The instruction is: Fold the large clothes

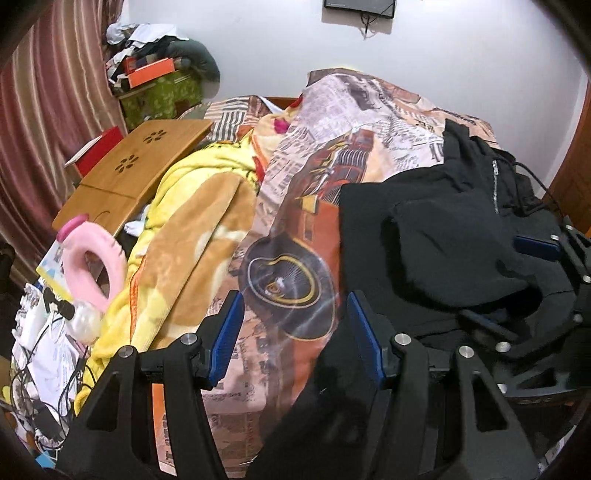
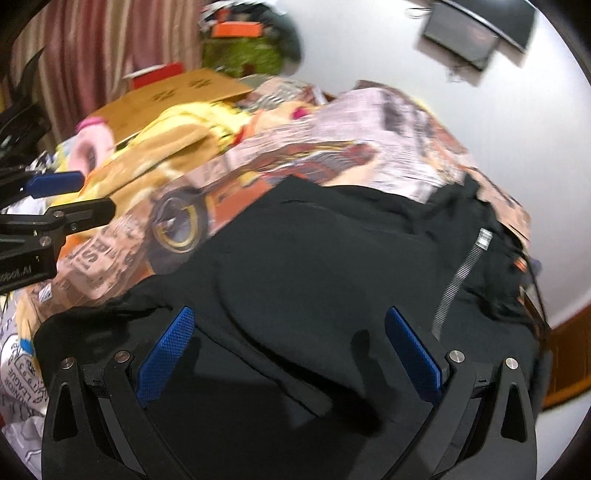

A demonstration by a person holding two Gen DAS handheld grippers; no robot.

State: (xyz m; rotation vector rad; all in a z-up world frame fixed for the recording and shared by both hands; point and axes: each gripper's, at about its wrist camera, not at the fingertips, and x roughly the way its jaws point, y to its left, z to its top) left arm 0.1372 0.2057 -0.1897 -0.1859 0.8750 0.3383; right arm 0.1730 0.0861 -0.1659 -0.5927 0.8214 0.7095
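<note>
Far left in the left wrist view: striped maroon curtain (image 1: pixel 44 110), then a wooden lap tray (image 1: pixel 129 173) with flower cutouts, leaning over a mess of papers and cables. Pink ring-shaped plush thing (image 1: pixel 98 266) just below the tray. Next over, a yellow and tan fleece blanket (image 1: pixel 192 229) bunched up on the bed, touching a newspaper-print cover (image 1: pixel 332 147) with an orange car on it.

Left tongs (image 1: pixel 295 334) wide apart, nothing between the blue pads, hanging over the car's wheel on the cover. Black zip-up garment (image 1: pixel 443 229) mostly to the right of those tongs, lying crumpled on the bed over the cover; its near edge ran under and just past the right-hand pad. Silver zipper (image 1: pixel 495 188) further right, toward the far side of the pile. Right tongs (image 1: pixel 546 254) poked in from the right edge, low against the black fabric; couldn't tell from here whether touching or gripping.

Right wrist view, blurry: left tongs (image 2: pixel 79 195) at the left edge, over the cover. Right tongs (image 2: pixel 290 345) spread wide too, empty, sitting right above the black garment (image 2: pixel 314 258), which filled the whole gap between the pads and beyond. Zipper (image 2: pixel 458 277) off to the right of them. Dark screen (image 2: pixel 476 33) up on the white wall.
</note>
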